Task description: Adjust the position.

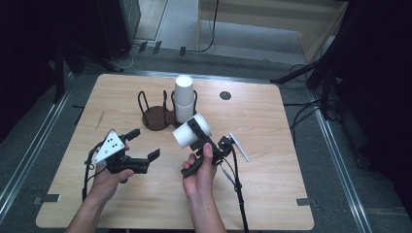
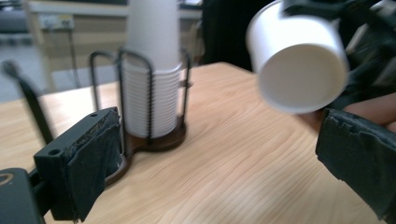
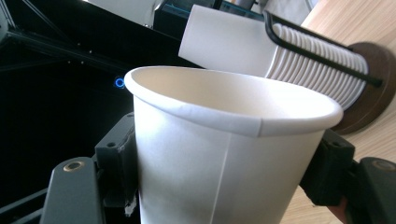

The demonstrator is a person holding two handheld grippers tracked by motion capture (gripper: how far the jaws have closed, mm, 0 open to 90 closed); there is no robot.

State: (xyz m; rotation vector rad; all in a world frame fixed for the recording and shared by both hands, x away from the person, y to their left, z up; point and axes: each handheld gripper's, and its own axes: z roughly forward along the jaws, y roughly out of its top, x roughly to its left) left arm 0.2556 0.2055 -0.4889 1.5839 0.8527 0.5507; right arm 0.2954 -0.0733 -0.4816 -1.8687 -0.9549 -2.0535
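Gripping a white paper cup (image 1: 190, 130) between its jaws, the right gripper (image 1: 206, 145) is holding it tipped above the table (image 1: 272, 194), just in front of the wire cup rack (image 1: 160, 111) with its stack of cups (image 1: 184, 99). The left gripper (image 1: 143, 145) is hanging beside it with jaws wide apart and nothing between them. Bare wood is lying open toward the near edge.

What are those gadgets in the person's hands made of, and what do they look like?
Both are black pistol-style tools with two blocky black jaws. The left gripper carries a grey three-cornered plate with dark dots; the right gripper trails a black cable. Forearms are bare, no sleeves.
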